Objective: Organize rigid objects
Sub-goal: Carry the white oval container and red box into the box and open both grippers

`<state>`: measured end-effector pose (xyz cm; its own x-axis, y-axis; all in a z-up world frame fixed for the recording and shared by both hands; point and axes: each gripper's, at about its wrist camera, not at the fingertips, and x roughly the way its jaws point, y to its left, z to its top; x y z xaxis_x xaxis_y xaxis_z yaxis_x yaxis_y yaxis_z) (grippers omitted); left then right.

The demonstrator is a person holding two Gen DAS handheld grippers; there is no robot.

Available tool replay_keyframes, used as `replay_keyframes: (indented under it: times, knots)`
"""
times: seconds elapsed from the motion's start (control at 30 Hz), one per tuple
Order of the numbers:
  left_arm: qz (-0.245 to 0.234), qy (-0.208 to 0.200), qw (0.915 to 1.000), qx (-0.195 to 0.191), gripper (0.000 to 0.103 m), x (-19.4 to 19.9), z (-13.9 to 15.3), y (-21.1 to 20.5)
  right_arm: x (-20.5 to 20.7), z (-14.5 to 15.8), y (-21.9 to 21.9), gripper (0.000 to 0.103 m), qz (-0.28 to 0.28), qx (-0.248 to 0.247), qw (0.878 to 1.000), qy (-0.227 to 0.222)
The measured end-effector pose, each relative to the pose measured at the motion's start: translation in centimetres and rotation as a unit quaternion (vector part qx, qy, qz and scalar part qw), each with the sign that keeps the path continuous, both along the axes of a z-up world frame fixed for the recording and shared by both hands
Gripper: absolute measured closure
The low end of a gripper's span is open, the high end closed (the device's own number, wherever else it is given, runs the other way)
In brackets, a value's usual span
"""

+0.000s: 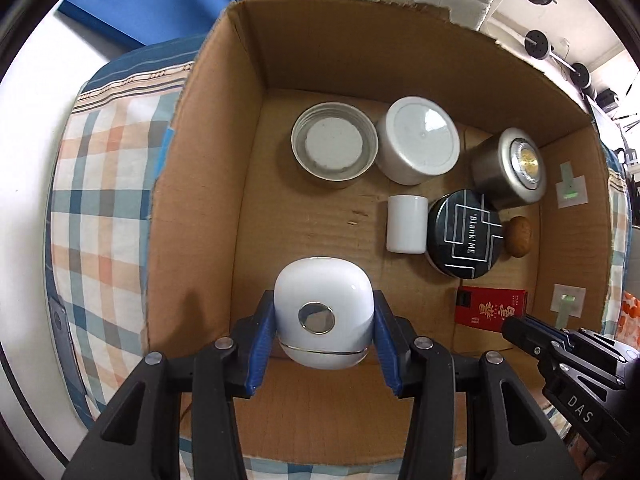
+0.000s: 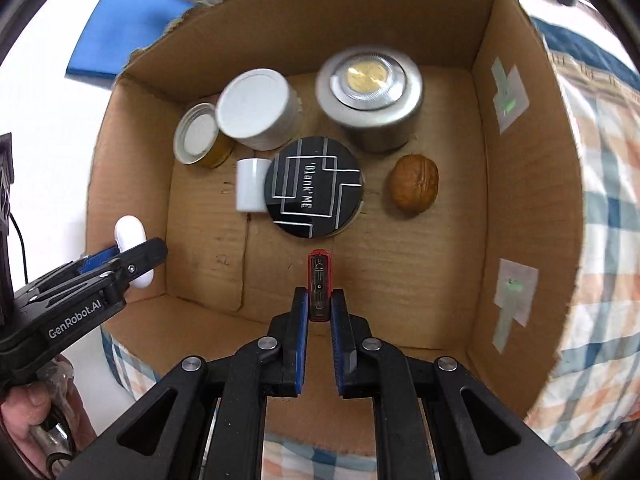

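From the right wrist view the red box (image 2: 319, 288) is edge-on, so its printed face is hidden, and the right gripper (image 2: 319, 308) is clamped on it low in the cardboard box (image 2: 528, 184). The left gripper (image 1: 324, 320) pinches a glossy white rounded case (image 1: 323, 312) with a silver ring, over the box's near-left floor.

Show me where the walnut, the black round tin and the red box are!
walnut (image 2: 415, 183), right wrist view, middle of its shell.
black round tin (image 2: 314, 186), right wrist view, centre of its lid.
red box (image 1: 491, 307), left wrist view, its printed face.
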<state>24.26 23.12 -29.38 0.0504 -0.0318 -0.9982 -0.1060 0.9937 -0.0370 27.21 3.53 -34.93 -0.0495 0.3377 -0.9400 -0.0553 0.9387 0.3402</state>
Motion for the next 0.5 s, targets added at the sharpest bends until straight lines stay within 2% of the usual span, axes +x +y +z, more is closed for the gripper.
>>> replay_keyframes:
  times: [0.2,0.3,0.37,0.43,0.5]
  knots:
    - [-0.013,0.022,0.9997,-0.007,0.060,0.9,-2.4,-0.3,0.3,-1.7,-1.2,0.084,-0.016,-0.018,1.000,0.007]
    - [-0.018,0.040,0.9990,-0.012,0.060,1.1,-3.6,-0.3,0.5,-2.4,-1.0,0.080,-0.005,-0.055,0.998,0.012]
    - [-0.021,0.053,0.9982,-0.021,0.060,1.2,-4.4,-0.3,0.4,-2.8,-0.8,0.074,-0.002,-0.067,0.998,0.018]
    - [-0.018,0.070,0.9969,-0.031,0.060,1.3,-5.1,-0.1,0.4,-3.0,-0.5,0.054,0.000,-0.081,0.997,0.019]
    - [-0.013,0.081,0.9958,-0.041,0.059,1.2,-5.4,0.2,0.3,-3.1,0.0,0.045,0.004,-0.086,0.996,0.023]
